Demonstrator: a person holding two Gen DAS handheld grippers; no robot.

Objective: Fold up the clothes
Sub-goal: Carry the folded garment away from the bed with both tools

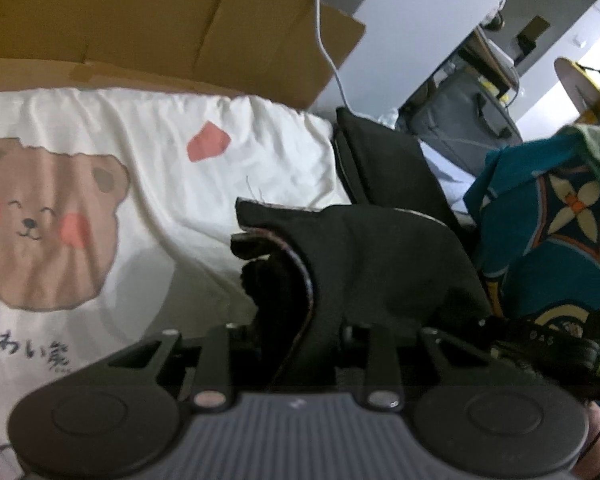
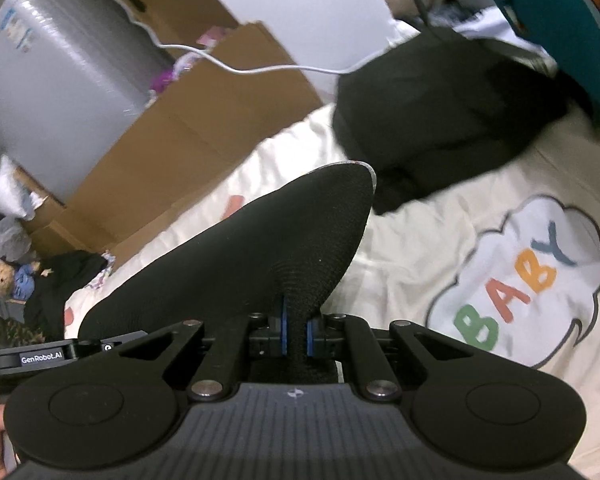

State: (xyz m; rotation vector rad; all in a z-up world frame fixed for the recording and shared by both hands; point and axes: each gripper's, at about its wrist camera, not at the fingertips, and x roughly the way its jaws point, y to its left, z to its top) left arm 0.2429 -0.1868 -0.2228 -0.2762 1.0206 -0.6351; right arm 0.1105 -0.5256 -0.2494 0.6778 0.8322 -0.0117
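- The right gripper (image 2: 296,336) is clenching a bunched fold of the black garment (image 2: 260,248), which is fanning out ahead of its blue pads.
- The left gripper (image 1: 300,336) is pinching another edge of the same garment, cloth draping over its jaws.
- Below both, the cream bedspread (image 2: 420,248) is waiting; a folded black pile (image 2: 440,112) is lying farther ahead.
- Judgement: keeping both edges level and taut should give a clean crease.

Your cream bedspread (image 1: 260,140) with its bear print (image 1: 48,224) filled the foreground; a cardboard box (image 1: 180,28) stood at twelve o'clock, grey wall (image 1: 412,12) at one.
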